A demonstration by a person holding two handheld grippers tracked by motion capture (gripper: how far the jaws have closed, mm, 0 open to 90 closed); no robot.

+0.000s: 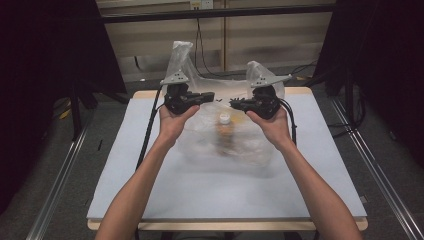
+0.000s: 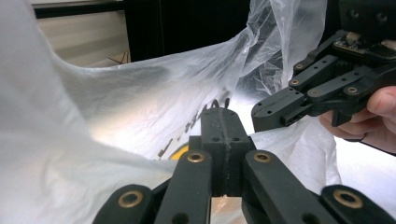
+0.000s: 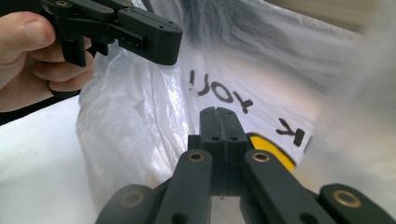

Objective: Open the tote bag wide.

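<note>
Over the middle of the white table [image 1: 150, 190], a clear plastic bag [image 1: 235, 145] sits with a bottle [image 1: 225, 131] inside it, its 2 handles rising at the far side. The left gripper [image 1: 209, 96] and right gripper [image 1: 235, 103] face each other just above the bag, tips near but apart. Each gripper's jaws are pressed together with nothing visibly between them.

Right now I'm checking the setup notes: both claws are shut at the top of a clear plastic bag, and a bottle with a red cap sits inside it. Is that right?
Not quite: the cap is white, not red, as the high view shows. The rest holds: the left claw and right claw are both shut at the top of the clear plastic bag, with the bottle inside.
</note>
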